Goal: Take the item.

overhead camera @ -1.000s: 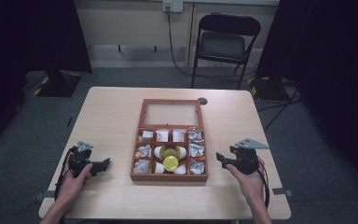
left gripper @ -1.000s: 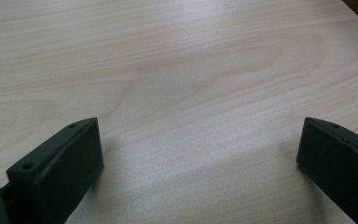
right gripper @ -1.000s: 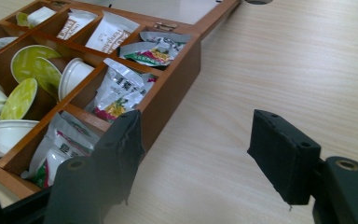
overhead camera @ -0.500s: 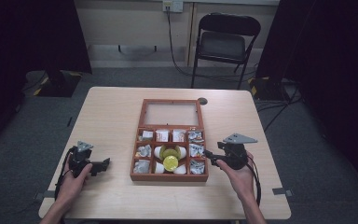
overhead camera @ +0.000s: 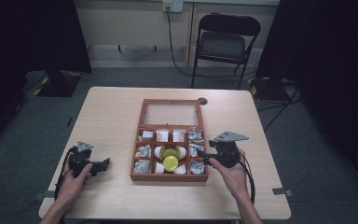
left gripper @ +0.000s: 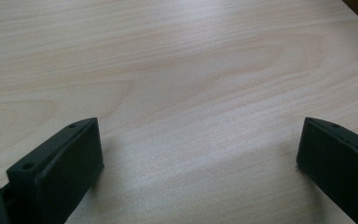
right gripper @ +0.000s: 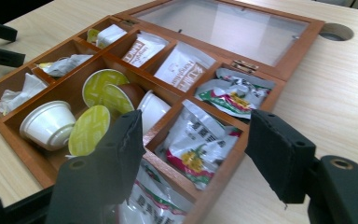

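At the right side of the wooden box (overhead camera: 169,175), the right gripper (right gripper: 193,140), open wide, reaches for a snack packet (right gripper: 196,140) and must go lower to grab it.

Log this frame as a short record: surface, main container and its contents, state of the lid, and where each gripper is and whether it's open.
surface: light wooden table
container: wooden compartment box
lid: glass-paned lid open, lying flat behind the box
centre compartment: white coffee pods, some with yellow foil tops
right compartments: foil sachets
far row: paper sachets
left gripper: open, low over bare table left of the box
right gripper: open, at the box's right edge, over the sachets
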Available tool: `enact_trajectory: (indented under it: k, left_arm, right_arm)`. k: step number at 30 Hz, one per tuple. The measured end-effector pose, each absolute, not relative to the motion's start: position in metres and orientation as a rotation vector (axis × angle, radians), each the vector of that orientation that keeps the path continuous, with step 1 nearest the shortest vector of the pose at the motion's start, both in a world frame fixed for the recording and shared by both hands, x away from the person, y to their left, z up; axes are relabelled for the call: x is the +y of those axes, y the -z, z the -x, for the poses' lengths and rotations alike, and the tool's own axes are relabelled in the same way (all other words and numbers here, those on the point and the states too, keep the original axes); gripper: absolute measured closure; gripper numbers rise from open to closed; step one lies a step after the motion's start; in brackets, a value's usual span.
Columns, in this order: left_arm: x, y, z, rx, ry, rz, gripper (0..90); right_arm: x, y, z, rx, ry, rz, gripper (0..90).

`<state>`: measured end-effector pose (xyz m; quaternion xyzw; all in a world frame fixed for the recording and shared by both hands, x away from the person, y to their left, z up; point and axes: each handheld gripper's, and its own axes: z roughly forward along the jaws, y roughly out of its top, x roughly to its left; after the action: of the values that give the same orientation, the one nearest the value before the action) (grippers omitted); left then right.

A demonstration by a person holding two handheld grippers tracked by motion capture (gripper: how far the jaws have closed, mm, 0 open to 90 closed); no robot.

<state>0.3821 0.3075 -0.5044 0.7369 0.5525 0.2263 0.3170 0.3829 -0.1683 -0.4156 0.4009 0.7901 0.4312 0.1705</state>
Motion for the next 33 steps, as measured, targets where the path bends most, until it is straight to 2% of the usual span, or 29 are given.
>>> enact_trajectory:
  k: [22,33]
  left_arm:
    - [0.307,0.504,-0.382,1.455,-0.596,-1.939,0.0]
    - [0.307,0.504,-0.382,1.455,-0.596,-1.939,0.0]
  right_arm:
    - [-0.125,0.418,-0.387,2.372,-1.334,-1.017,48.6]
    - [-0.099,0.43,-0.386,2.451,-1.23,-0.924,51.7]
